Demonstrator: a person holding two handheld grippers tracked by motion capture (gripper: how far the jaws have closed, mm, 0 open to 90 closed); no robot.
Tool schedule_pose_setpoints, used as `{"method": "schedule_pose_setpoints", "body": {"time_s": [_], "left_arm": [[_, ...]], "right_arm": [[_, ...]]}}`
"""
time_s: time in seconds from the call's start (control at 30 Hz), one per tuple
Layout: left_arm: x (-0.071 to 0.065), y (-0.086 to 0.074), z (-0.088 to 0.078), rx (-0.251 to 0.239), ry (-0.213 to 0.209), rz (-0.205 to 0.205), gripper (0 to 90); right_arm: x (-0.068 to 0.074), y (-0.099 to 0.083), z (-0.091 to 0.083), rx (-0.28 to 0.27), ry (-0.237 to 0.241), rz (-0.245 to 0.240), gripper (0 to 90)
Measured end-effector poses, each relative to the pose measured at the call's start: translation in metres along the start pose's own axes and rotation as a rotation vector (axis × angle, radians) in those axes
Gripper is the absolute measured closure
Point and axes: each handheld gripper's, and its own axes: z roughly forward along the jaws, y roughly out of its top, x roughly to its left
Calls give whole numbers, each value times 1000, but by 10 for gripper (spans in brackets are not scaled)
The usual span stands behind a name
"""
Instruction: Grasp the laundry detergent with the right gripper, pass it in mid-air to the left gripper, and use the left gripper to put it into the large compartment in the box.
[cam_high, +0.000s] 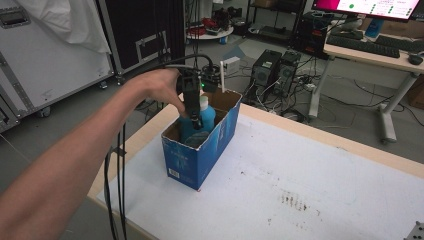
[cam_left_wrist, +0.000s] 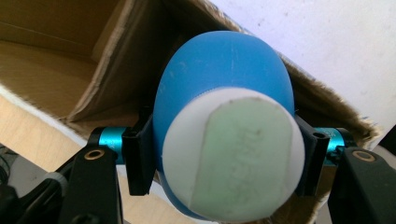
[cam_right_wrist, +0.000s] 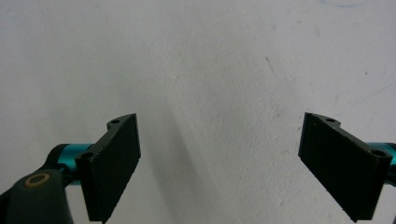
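The lower body of the blue plastic bottle with a white cap is hidden by the blue cardboard box; its cap label is blurred.

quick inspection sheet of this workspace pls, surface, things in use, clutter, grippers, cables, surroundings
surface: white table top with dark smudges, wooden edge.
job's things: blue bottle with a white cap, held inside the open blue carton near the table's left edge; a second blue item lies in the carton beside it.
clutter: nothing seen on the table apart from the carton.
grippers: left gripper shut on the blue bottle, jaws on either side below the cap; right gripper open over bare white surface.
cables: black cables trail from the left gripper down over the table edge.
surroundings: flight cases at the left, computer towers on the floor, a desk with keyboard and monitor at the right.
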Motion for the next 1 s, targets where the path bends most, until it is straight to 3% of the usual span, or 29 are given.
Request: {"method": "schedule_pose_setpoints", "body": {"time_s": [0.33,0.47,1.0], "left_arm": [[-1,0,21,34,-6,62,377],[-1,-1,29,37,-7,65,377],[-1,0,31,27,-2,65,374]], "right_arm": [[1,-1,0,9,-12,-6,120],[1,-2,0,7,-33,2,121],[2,-6,4,14,-27,10,121]]}}
